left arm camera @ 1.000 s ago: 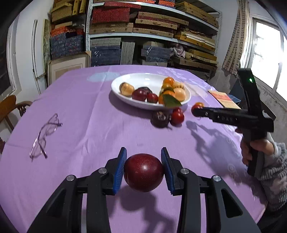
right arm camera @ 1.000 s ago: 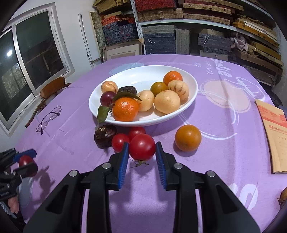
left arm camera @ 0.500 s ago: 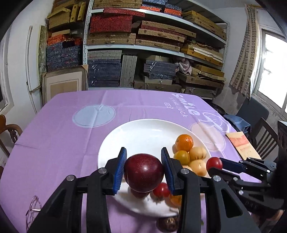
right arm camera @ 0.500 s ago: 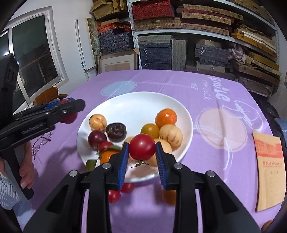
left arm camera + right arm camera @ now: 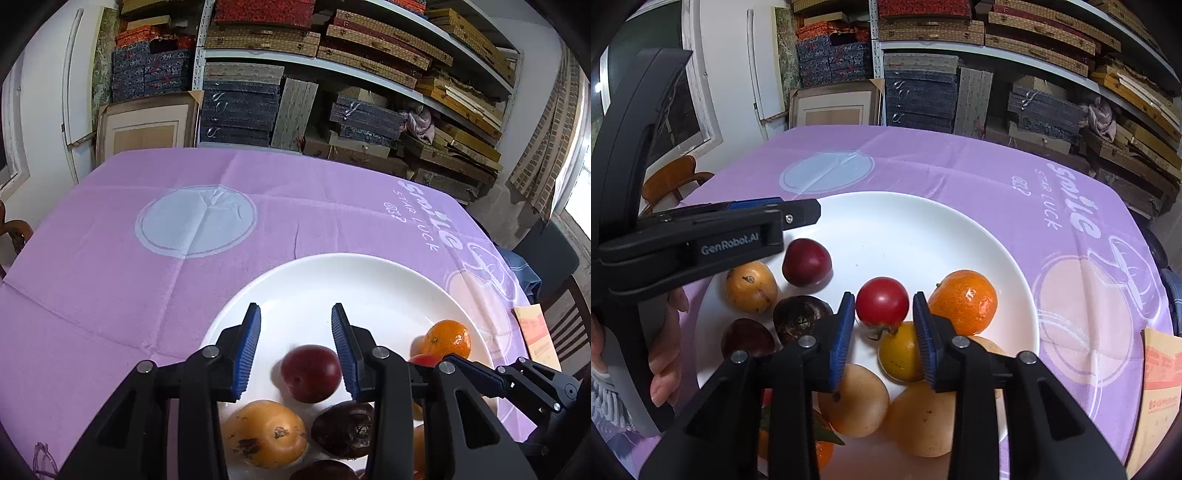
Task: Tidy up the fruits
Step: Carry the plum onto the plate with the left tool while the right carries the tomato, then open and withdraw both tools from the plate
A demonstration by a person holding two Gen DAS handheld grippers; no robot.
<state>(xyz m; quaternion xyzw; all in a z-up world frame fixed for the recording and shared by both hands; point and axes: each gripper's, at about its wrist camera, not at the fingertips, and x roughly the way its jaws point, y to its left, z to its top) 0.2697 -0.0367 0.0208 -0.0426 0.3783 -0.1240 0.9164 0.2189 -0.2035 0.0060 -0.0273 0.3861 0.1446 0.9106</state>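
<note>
Presently: left gripper (image 5: 295,347) over the plate (image 5: 369,280), jaws apart and empty, the plum (image 5: 311,373) lying loose on the plate below them, clear of both pads. Right gripper (image 5: 883,325) also over the plate, its jaws having just been opening; the tomato (image 5: 882,302) sits between the pads, a sliver of gap showing at each side, so the grip appears let go. Best practice, by judgement: lower close to the plate before opening fully, so round fruit does not roll; draw back straight, clear of the orange (image 5: 963,302) just beside. Surface: table under a purple cloth (image 5: 184,266) with pale circle prints. Room: shelves (image 5: 332,48) stacked with boxes; curtain at right.
</note>
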